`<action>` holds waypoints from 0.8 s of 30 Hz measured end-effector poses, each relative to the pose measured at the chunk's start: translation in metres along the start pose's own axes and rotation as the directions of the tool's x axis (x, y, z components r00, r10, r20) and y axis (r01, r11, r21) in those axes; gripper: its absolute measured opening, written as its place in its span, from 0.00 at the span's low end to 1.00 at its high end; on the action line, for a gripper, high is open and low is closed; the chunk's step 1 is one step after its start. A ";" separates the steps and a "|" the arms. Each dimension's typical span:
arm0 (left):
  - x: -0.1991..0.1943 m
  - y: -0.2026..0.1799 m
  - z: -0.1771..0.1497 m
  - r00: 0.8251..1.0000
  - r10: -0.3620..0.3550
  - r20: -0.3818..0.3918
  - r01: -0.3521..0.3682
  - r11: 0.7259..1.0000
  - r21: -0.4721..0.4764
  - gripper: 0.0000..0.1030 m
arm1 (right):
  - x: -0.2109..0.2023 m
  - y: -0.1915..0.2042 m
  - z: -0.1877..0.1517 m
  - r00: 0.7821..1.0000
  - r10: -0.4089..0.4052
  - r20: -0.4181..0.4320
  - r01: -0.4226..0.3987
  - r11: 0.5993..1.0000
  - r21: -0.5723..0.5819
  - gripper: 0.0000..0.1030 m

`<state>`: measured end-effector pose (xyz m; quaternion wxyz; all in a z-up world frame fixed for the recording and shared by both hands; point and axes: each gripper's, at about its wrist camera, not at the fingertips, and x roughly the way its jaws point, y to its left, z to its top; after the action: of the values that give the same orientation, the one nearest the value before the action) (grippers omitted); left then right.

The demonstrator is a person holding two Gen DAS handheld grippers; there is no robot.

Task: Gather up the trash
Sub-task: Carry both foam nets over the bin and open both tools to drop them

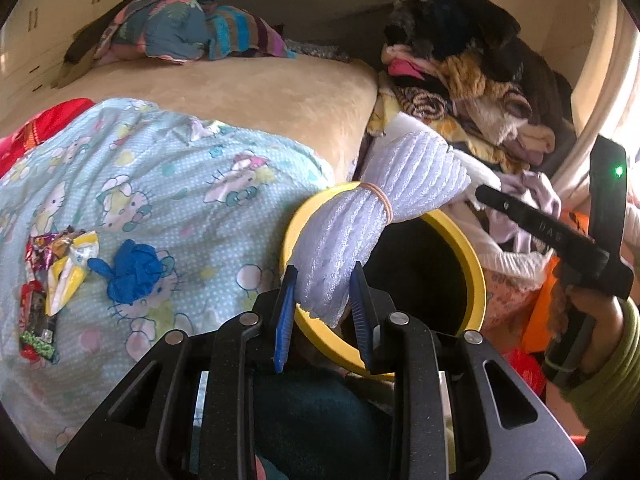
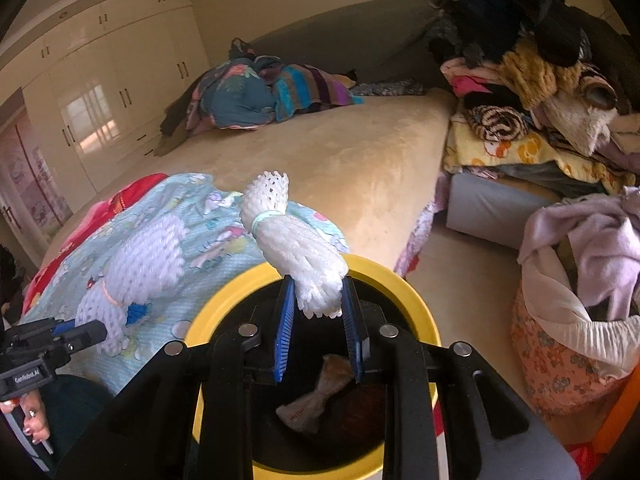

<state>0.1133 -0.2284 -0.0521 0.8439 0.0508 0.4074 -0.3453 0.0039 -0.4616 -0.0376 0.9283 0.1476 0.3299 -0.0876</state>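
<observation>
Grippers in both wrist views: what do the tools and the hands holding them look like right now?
Both grippers, left and right, have matte black speckled linkage arms, silver pivot bolts and ribbed blue finger pads. In the left view, the right tool's black body shows a green light and faint lettering; the hand holding it wears an olive-green sleeve. In the right view, the left tool carries a GenRobot.AI label.

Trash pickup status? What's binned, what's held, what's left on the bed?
Done: one crumpled wrapper lies in the yellow bin. In hand: the left gripper and right gripper each grip a white foam net bundle over the bin, neither released. Left: a blue glove and snack wrappers on the Hello Kitty blanket.
</observation>
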 end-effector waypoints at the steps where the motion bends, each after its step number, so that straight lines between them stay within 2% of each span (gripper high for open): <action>1: 0.003 -0.003 -0.001 1.000 0.002 -0.009 -0.002 1.000 0.011 0.20 | 0.000 -0.003 -0.001 1.000 -0.006 -0.003 0.006 1.000 0.002 0.22; 13: 0.043 -0.028 -0.014 0.992 0.030 -0.125 -0.016 0.994 0.108 0.21 | 0.011 -0.024 -0.016 0.997 -0.056 -0.060 0.057 0.998 0.030 0.22; 19: 0.062 -0.030 -0.012 0.984 0.024 -0.175 -0.006 0.995 0.102 0.22 | 0.023 -0.028 -0.023 0.993 -0.062 -0.097 0.066 0.997 0.042 0.24; 21: 0.065 -0.030 -0.011 0.984 0.024 -0.176 -0.006 0.995 0.097 0.26 | 0.026 -0.031 -0.024 0.992 -0.062 -0.109 0.069 0.996 0.061 0.26; 23: 0.067 -0.030 -0.009 0.985 0.007 -0.172 0.007 0.997 0.083 0.46 | 0.028 -0.033 -0.026 0.992 -0.056 -0.114 0.064 0.995 0.076 0.32; 24: 0.065 -0.029 -0.008 0.987 -0.006 -0.159 0.017 0.997 0.069 0.52 | 0.028 -0.033 -0.026 0.992 -0.056 -0.113 0.065 0.995 0.077 0.39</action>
<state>0.1181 -0.2825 -0.0988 0.8045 0.1052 0.4611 -0.3592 0.0012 -0.4861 -0.0823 0.8988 0.1795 0.3814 -0.1208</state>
